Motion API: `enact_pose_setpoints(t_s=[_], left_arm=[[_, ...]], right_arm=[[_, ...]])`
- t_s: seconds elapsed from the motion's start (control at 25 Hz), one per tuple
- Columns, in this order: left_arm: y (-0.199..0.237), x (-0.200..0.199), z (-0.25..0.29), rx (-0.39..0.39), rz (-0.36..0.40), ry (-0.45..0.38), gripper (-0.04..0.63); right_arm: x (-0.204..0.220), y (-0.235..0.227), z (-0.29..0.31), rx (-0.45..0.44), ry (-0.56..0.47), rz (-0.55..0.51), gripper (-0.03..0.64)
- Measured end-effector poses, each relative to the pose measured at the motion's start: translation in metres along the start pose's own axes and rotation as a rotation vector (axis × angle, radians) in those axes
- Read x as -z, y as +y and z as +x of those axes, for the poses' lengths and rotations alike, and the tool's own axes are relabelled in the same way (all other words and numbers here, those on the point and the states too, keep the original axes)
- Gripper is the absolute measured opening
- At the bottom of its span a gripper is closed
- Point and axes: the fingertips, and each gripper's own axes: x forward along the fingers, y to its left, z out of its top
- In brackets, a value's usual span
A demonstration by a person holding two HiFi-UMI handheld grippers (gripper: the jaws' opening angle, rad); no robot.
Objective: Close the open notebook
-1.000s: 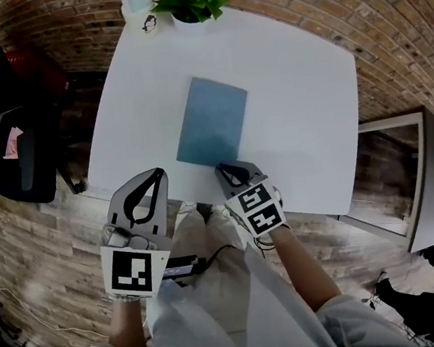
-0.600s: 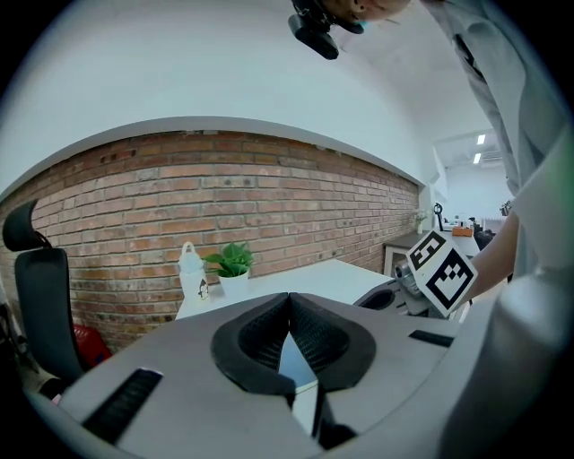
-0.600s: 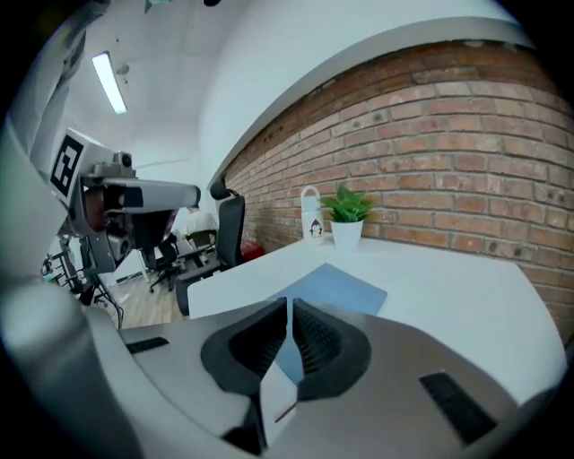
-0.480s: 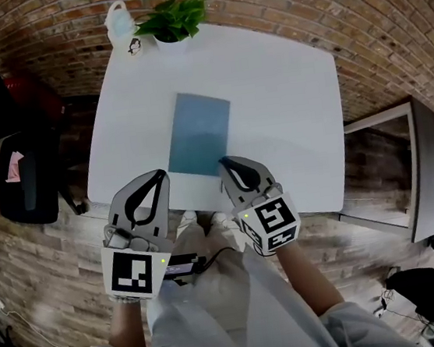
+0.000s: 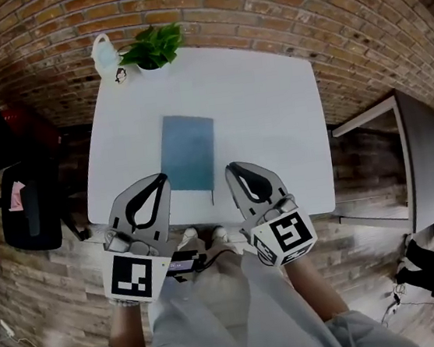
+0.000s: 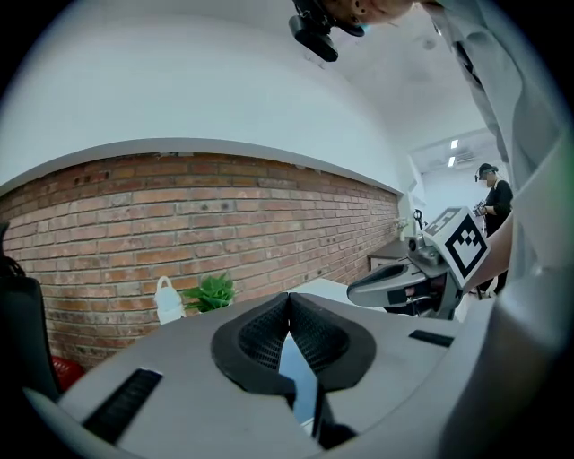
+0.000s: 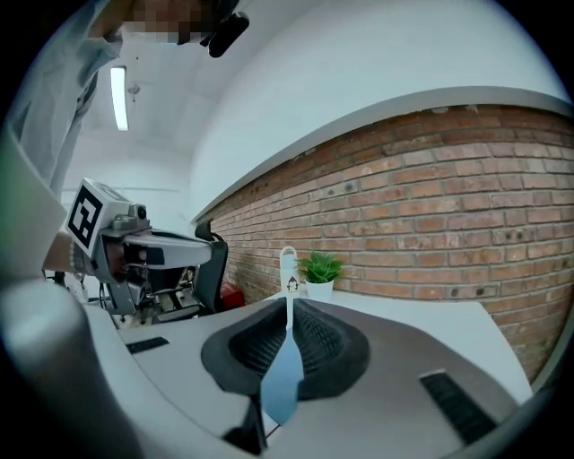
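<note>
Lying flat mid-table on the white table [image 5: 272,107], the blue notebook [image 5: 189,152] looks already closed. The left gripper [image 5: 157,180] and right gripper [image 5: 237,168] hover over the table's near edge, jaws pressed together, empty. Likely nothing remains but confirming the cover sits flat.

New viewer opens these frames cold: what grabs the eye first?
The blue notebook lies closed in the middle of the white table, which stands against a brick wall. Next come the left gripper and right gripper, both shut and empty, held at the table's near edge. A potted plant sits at the far edge.
</note>
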Motion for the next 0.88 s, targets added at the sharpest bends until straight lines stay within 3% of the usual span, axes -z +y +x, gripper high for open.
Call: enact_pose_setpoints(t_s=[0.52,0.88], left_arm=[[-0.018,-0.024,0.01,0.058,0.032,-0.044,0.018],[-0.025,-0.026,0.018,0.072,0.045,-0.05,0.018]], right_arm=[[-0.024,-0.02,-0.043,0.094,-0.056,0.002,0.049],[-0.025,-0.027,-0.047,0.11,-0.058,-0.016,0.049]])
